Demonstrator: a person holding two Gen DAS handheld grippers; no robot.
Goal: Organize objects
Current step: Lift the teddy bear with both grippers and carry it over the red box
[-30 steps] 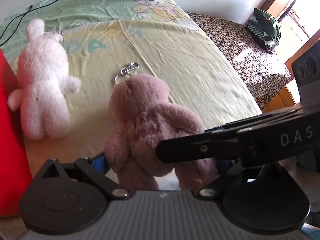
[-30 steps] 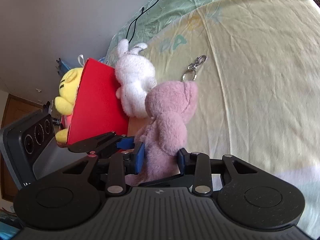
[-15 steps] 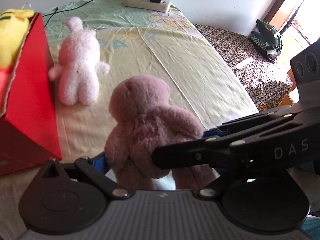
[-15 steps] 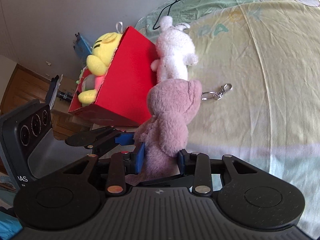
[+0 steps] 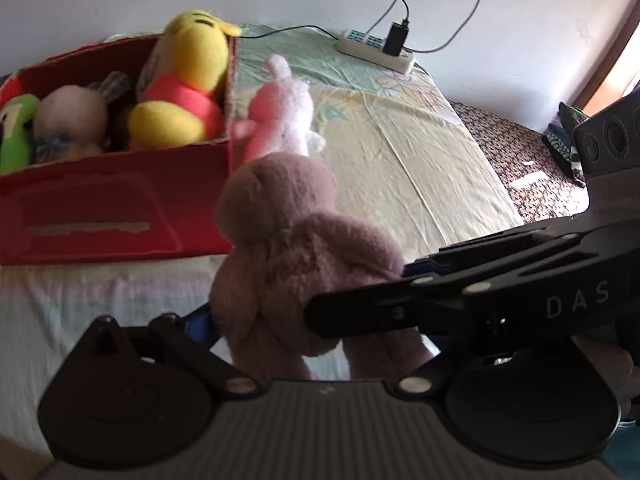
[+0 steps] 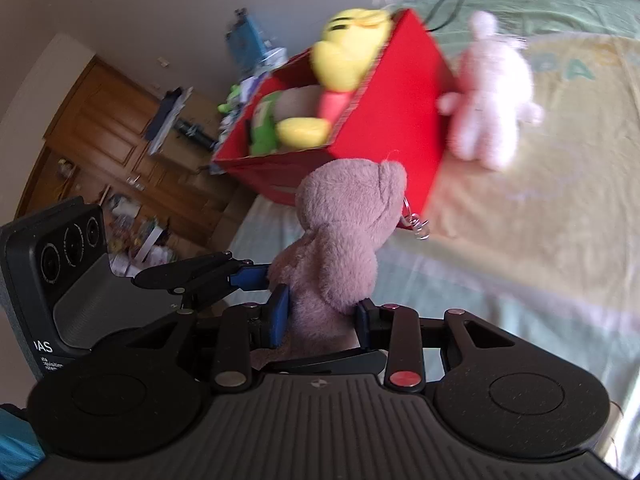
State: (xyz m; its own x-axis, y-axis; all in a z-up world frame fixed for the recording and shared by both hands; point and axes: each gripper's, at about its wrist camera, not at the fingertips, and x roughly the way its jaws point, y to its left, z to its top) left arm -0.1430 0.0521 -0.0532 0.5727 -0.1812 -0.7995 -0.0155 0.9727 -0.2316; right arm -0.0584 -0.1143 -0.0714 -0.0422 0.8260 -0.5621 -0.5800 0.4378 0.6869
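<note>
Mauve plush bear (image 6: pixel 340 236): 1, upright above the bed (image 5: pixel 420 160), clamped at its lower body by both the right gripper (image 6: pixel 320 316) & left gripper (image 5: pixel 312 328). Red box (image 5: pixel 120 200) far left holds approx 4 plushies, incl 1 yellow plush (image 5: pixel 184 80). 1 white bunny (image 6: pixel 492 92) lies touching the box's right side. "DAS" on the gripper bodies.

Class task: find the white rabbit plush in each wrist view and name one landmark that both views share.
Left wrist: white rabbit plush sits upper centre, lying on the bed just right of the box corner.
Right wrist: white rabbit plush sits upper right, against the box's right wall.
Shared landmark: the red box.
</note>
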